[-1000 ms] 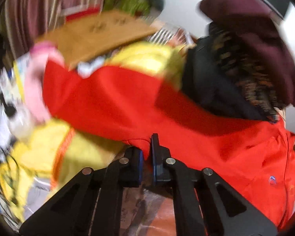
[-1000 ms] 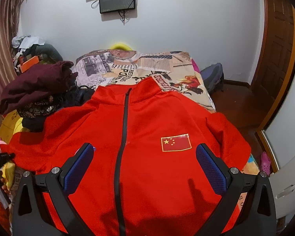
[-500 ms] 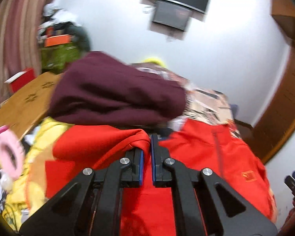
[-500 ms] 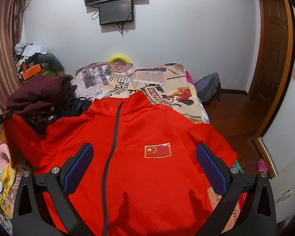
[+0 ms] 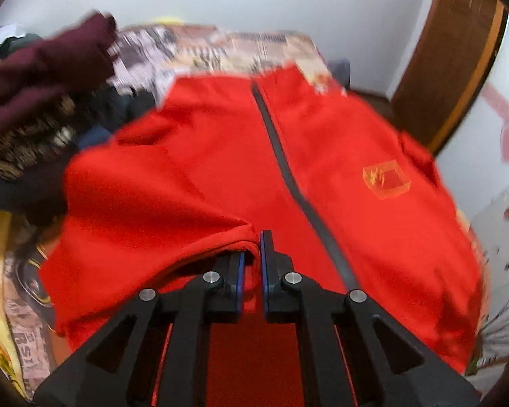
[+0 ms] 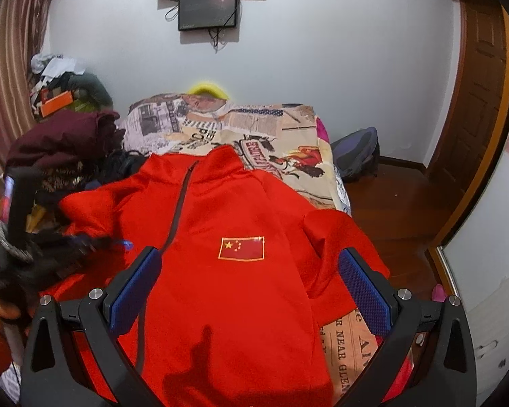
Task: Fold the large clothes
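1. Here, the bed (image 6: 339, 346) is covered by a newsprint-patterned sheet, and the red jacket (image 6: 227, 305) is spread on it front up, collar far, hem near, zip (image 5: 288, 176) closed down the middle.
2. A heap of dark clothes (image 6: 61, 142) is piled at the far left, touching the jacket's left shoulder; it should be kept clear of the fold so nothing is dragged along.
3. The left sleeve (image 5: 146, 210) is judged to be the step in hand: it is being carried across the chest towards the zip. It is best laid flat and straight, its crease along the body's side edge, without bunching.
4. The right sleeve (image 6: 336, 237) lies untouched at the right edge, partly off the bed; a matching fold is likely needed there afterwards.
5. The left gripper (image 5: 252, 254) is clamped on the sleeve's cuff, jaws nearly together with red fabric pinched between them; release is advised only once the cuff rests on the chest.
6. The right gripper (image 6: 251, 274) hovers above the hem with jaws wide apart, nothing held; it could be used to pin the body down.
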Demonstrator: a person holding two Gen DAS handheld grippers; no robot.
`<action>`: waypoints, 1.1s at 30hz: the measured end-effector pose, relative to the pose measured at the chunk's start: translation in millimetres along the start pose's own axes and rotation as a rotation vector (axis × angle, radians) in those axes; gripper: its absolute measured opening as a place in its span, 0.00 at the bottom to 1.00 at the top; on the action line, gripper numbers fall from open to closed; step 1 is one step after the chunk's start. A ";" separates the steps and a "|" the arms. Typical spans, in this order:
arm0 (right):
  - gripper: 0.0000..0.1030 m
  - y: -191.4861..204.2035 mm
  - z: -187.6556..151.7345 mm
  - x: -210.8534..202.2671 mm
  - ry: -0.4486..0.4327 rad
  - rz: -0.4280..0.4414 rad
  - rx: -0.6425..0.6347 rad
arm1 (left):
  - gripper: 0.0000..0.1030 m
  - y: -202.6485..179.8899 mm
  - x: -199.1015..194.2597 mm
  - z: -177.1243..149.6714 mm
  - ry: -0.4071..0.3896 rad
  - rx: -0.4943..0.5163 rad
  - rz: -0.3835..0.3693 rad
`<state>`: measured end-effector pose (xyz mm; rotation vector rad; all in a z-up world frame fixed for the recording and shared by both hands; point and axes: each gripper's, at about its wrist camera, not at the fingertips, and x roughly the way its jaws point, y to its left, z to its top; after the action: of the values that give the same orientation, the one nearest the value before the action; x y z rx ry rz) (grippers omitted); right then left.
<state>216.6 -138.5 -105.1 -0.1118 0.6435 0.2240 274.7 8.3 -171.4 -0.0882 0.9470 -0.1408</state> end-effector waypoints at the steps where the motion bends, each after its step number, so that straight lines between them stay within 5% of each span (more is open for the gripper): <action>1: 1.00 0.5 -1.0 1.3 0.006 0.006 -0.006 | 0.06 -1.6 5.7 -4.1 0.025 0.011 0.002; 6: 1.00 8.5 -1.5 9.9 0.043 0.037 -0.042 | 0.16 -6.8 9.1 -19.2 0.079 0.051 0.000; 8: 1.00 16.4 0.6 11.6 0.045 0.048 -0.059 | 0.36 -6.8 -1.9 -22.9 0.062 0.066 -0.005; 11: 1.00 30.1 5.6 12.8 0.035 0.067 -0.093 | 0.53 -3.5 -26.3 -21.8 -0.004 0.070 0.006; 18: 1.00 75.3 25.2 17.6 0.027 0.164 -0.164 | 0.58 39.9 -95.4 -15.6 -0.145 0.026 0.107; 24: 1.00 135.3 39.1 27.5 0.032 0.251 -0.300 | 0.67 115.7 -154.3 -19.9 -0.259 -0.087 0.231; 33: 1.00 234.6 10.1 46.5 0.160 0.407 -0.489 | 0.68 208.3 -180.6 -53.3 -0.266 -0.242 0.373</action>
<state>202.0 98.8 -133.2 -0.4735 0.7576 0.7711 144.4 241.9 -86.0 -0.1482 0.6966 0.3246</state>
